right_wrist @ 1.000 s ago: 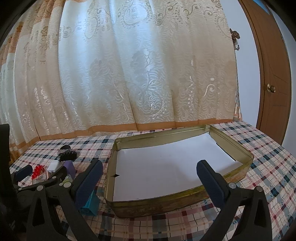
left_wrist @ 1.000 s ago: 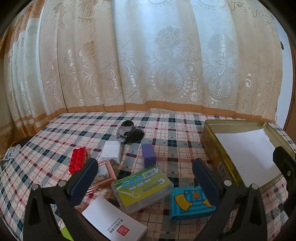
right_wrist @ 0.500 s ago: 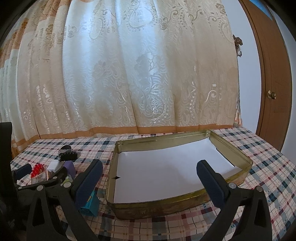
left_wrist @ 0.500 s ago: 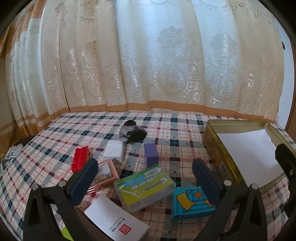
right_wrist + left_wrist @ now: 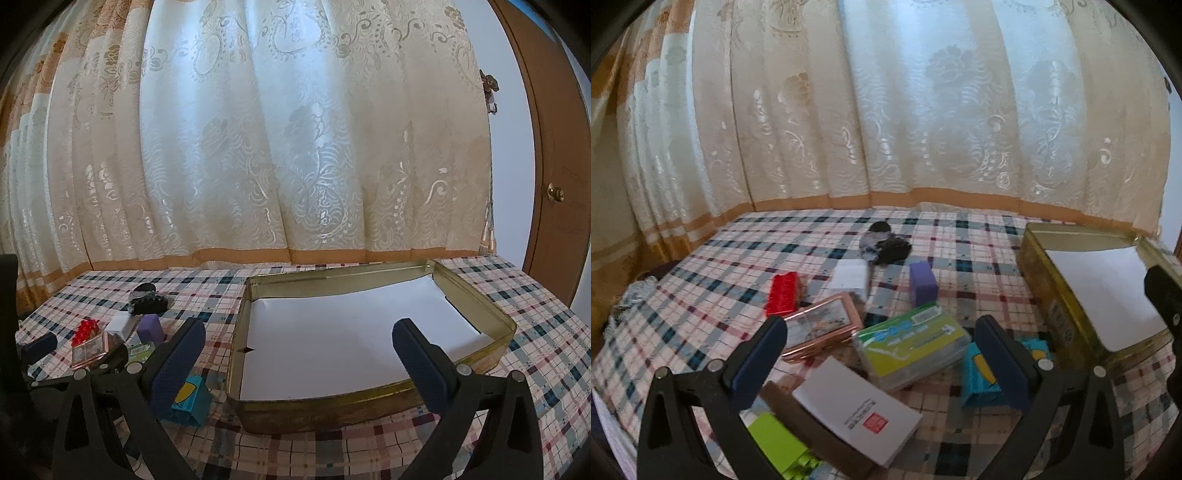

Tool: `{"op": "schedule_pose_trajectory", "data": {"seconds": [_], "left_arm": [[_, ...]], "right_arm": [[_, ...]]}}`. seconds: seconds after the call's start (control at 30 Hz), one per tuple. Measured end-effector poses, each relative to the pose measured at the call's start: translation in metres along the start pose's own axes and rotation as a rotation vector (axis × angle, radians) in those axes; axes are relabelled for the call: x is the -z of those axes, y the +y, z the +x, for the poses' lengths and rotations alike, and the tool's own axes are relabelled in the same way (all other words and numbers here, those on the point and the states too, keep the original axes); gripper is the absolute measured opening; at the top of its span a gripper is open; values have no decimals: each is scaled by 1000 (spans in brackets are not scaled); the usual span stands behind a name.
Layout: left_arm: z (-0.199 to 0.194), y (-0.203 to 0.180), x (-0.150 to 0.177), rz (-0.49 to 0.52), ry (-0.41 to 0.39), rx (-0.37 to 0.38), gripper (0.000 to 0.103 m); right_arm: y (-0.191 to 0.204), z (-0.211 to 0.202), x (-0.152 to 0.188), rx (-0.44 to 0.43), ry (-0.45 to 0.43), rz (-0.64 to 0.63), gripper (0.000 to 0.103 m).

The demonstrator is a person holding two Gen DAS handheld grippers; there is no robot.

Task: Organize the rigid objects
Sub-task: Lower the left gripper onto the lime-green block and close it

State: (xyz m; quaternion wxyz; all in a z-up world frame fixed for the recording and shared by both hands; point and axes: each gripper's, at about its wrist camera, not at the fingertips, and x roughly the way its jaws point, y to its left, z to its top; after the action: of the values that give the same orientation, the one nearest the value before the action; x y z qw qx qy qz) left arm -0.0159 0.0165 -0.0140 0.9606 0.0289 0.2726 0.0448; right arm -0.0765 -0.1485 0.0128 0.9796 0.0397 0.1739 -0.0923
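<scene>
My left gripper (image 5: 882, 347) is open and empty above a heap of small objects on the plaid cloth: a green-labelled clear case (image 5: 912, 341), a white card box (image 5: 857, 408), a rose-gold framed case (image 5: 820, 326), a teal box (image 5: 982, 380), a purple block (image 5: 922, 282), a red brick (image 5: 783, 297) and a white box (image 5: 849, 277). My right gripper (image 5: 295, 354) is open and empty in front of a gold tin tray (image 5: 498, 347) lined with white paper; the tray also shows at the right of the left wrist view (image 5: 1056, 306).
A dark crumpled item (image 5: 886, 247) lies behind the heap. A lime-green brick (image 5: 779, 446) sits at the near edge. A lace curtain (image 5: 886, 110) hangs behind the table. A wooden door (image 5: 554, 166) stands at the right.
Both views have tilted up a little; the objects and the tray sit lower in the frames. Nothing was taken hold of or let go.
</scene>
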Motion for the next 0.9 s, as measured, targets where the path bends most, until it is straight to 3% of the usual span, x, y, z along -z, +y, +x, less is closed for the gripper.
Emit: {"op": "schedule_pose_trajectory", "data": {"seconds": [0.37, 0.9], "left_arm": [[-1, 4, 0, 13, -1, -74, 103], [0, 7, 2, 4, 1, -76, 103]], "right_arm": [[0, 1, 1, -3, 6, -5, 103], [2, 3, 2, 2, 16, -15, 103]]}}
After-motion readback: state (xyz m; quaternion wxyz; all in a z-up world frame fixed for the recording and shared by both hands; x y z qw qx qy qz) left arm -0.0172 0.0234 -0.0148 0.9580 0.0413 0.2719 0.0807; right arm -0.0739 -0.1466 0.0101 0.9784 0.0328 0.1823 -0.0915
